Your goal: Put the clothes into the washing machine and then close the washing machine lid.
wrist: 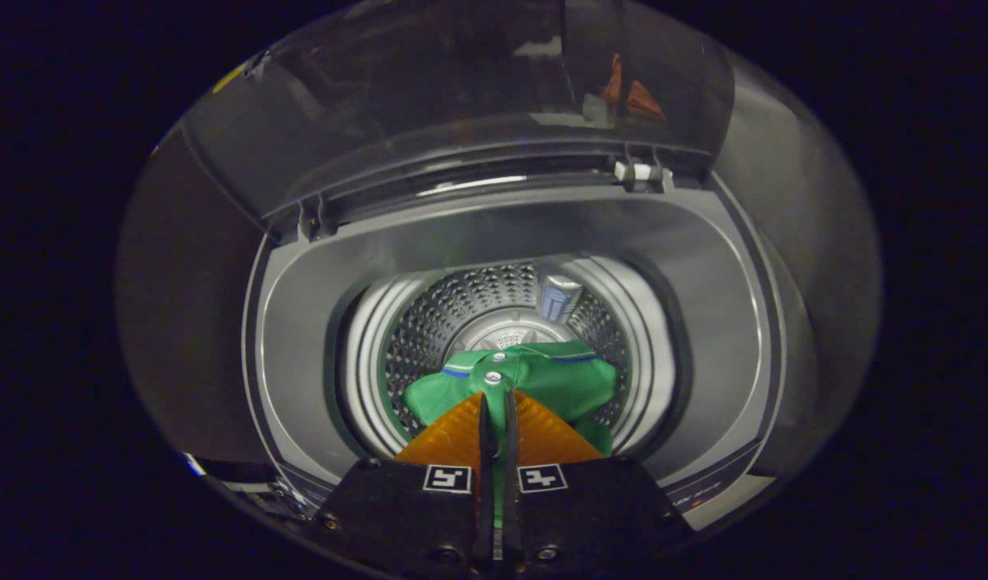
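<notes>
The washing machine [494, 242] stands open, seen from above, its one transparent lid [478, 105] tipped up and back on two hinges at the far rim of the opening. Below the lid the grey top frame rings a single round tub, the drum [454, 314], whose wall is perforated metal with a ribbed plastic collar above it. At the bottom of the drum the hub of the agitator plate shows pale, and one small ribbed filter box [560, 296] sits against the far wall of the drum.

One garment is in view: a green shirt [542, 379] with a thin blue-and-white stripe along the collar and two pale buttons on the placket. It hangs inside the mouth of the drum, just ahead of the fingers and above the drum floor, bunched into a rounded bundle with one fold trailing down past the right-hand finger. How far it sits from the drum floor cannot be told.

The gripper [498, 423] points down into the opening. Its two fingers [462, 435] are drawn almost together, with only a narrow slit between them, and a strip of the green fabric runs down through that slit, so both fingers pinch the shirt near its buttons. Two square markers sit on the gripper body, one on each side.
</notes>
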Available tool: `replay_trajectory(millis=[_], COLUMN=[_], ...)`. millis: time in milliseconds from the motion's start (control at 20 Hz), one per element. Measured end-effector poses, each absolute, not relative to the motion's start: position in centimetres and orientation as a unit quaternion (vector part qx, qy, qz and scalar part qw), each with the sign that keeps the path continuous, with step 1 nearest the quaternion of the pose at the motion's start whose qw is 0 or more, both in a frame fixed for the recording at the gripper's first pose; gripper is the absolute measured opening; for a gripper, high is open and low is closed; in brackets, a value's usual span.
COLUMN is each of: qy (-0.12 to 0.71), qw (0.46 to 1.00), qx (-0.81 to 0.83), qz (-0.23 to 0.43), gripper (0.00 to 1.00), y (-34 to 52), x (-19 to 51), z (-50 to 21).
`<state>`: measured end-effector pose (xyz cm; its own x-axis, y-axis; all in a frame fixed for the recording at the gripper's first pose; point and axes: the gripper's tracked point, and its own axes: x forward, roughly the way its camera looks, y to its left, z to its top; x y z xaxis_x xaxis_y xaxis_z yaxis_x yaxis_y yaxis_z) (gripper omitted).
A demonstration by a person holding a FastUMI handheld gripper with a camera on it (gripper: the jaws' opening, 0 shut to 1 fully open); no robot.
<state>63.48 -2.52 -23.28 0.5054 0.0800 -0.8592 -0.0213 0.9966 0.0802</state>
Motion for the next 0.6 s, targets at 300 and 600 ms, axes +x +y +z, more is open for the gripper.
replay_trajectory(millis=[300, 600], qy=[0.514, 0.499], qw=[0.857, 0.866], qx=[0.030, 0.013], qz=[0.028, 0.038], gripper=[0.12, 0.36], y=[-2.36, -2.37], x=[62.72, 62.19], z=[-24.59, -24.42])
